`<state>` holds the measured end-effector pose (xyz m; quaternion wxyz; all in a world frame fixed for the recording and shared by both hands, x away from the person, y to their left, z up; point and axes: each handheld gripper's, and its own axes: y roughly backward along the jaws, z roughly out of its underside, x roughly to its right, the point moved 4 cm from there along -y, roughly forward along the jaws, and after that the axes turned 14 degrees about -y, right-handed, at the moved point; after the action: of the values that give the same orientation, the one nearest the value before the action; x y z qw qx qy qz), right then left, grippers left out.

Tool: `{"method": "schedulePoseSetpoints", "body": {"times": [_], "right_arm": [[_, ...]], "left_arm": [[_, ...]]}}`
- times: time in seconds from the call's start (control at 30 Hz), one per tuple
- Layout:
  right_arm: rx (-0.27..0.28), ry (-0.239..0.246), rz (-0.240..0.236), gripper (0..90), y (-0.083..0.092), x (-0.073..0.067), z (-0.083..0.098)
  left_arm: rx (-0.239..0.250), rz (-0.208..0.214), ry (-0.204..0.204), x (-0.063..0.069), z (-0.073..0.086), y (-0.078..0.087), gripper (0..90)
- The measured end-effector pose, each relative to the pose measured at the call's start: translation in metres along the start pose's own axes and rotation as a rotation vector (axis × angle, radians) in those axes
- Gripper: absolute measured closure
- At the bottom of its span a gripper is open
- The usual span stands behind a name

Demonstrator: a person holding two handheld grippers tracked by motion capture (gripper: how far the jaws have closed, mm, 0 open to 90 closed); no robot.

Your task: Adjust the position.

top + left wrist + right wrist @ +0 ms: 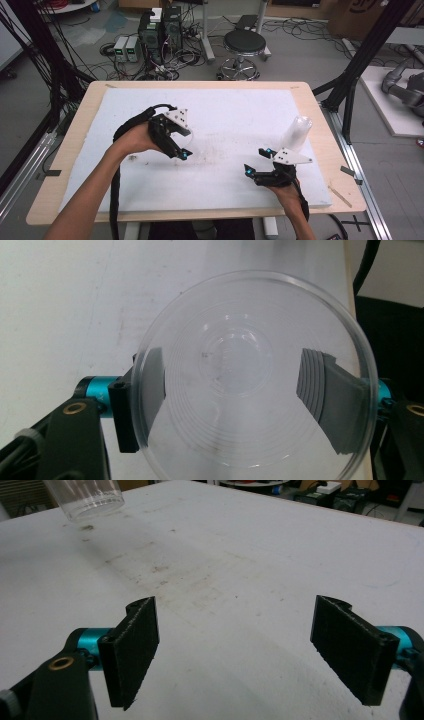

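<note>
Between the left claw's (240, 390) pads sits a clear plastic cup (250, 375), gripped; the right claw (245, 650) gapes wide, empty, over the desk (240, 555).

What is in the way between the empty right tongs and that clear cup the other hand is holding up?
Nothing visible. The right tongs are open, and bare white tabletop stretches from them to the clear cup, which the left tongs grip.
</note>
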<state>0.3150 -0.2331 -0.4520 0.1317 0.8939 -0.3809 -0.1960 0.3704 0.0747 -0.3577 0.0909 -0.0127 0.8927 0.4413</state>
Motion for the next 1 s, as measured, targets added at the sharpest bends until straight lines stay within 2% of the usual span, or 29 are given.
{"method": "schedulePoseSetpoints", "body": {"times": [0.2,0.4,0.7,1.0], "right_arm": [[-0.002,-0.004,0.019,19.1,-0.003,0.005,0.007],[-0.010,-0.011,0.037,19.1,-0.005,0.006,0.014],[-0.003,-0.007,0.040,19.1,-0.005,0.007,0.014],[0.000,-0.005,0.038,19.1,-0.004,0.007,0.015]], "left_arm": [[-0.088,0.032,-0.019,-0.007,-0.002,-0.006,27.2],[-0.139,0.044,-0.042,-0.012,-0.008,-0.014,27.2],[-0.167,0.052,-0.045,-0.015,-0.009,-0.020,27.2],[-0.166,0.055,-0.034,-0.016,-0.008,-0.024,27.2]]}}
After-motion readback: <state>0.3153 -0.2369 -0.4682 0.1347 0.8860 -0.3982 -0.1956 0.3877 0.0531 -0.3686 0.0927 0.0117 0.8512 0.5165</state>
